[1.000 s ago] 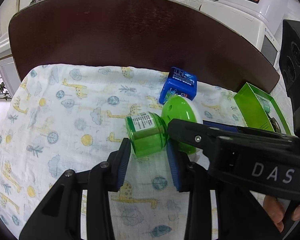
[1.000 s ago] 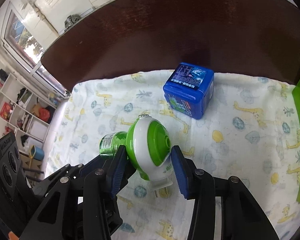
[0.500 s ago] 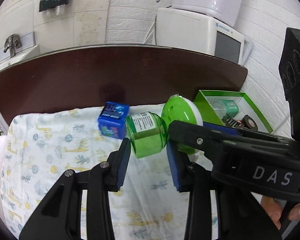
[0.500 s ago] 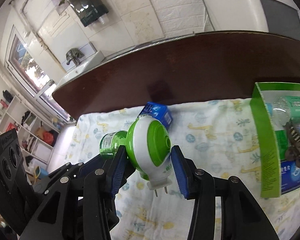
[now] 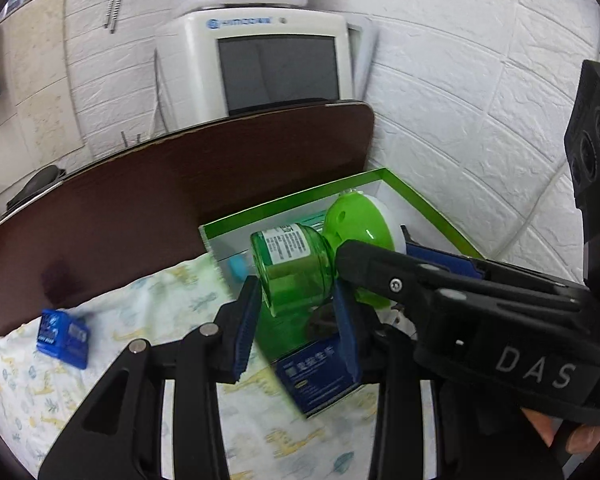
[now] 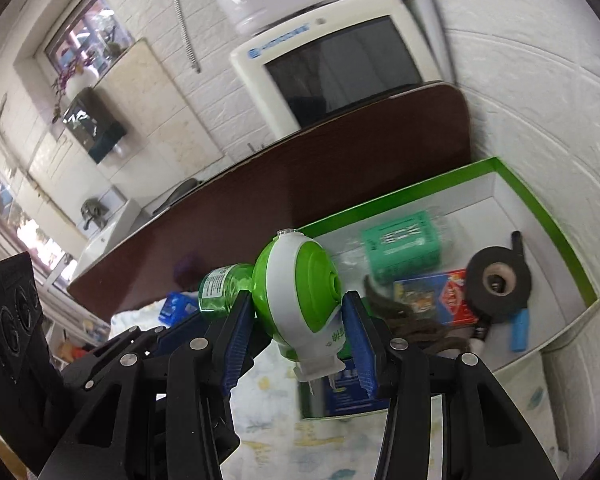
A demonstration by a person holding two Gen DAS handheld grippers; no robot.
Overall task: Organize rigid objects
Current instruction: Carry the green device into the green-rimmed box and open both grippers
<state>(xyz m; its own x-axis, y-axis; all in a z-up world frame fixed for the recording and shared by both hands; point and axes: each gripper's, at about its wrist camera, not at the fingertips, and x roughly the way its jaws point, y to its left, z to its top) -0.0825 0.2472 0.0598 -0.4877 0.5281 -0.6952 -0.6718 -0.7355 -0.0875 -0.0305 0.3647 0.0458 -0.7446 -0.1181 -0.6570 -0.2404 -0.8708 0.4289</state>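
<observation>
Right wrist view: both tools, left tool [image 5: 296, 312] and right tool [image 6: 296, 340], grasp one green plug-in bottle [image 6: 300, 300] above the half-filled green box [image 6: 548, 216]; blue cube [image 5: 63, 338] remains on the cloth

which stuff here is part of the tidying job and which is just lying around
In the job:
- green plug-in device, held at the head by the right claw and at the bottle by the left claw
- green-rimmed box
- small blue box on the cloth

Lying about:
- white appliance
- giraffe-print cloth
</observation>
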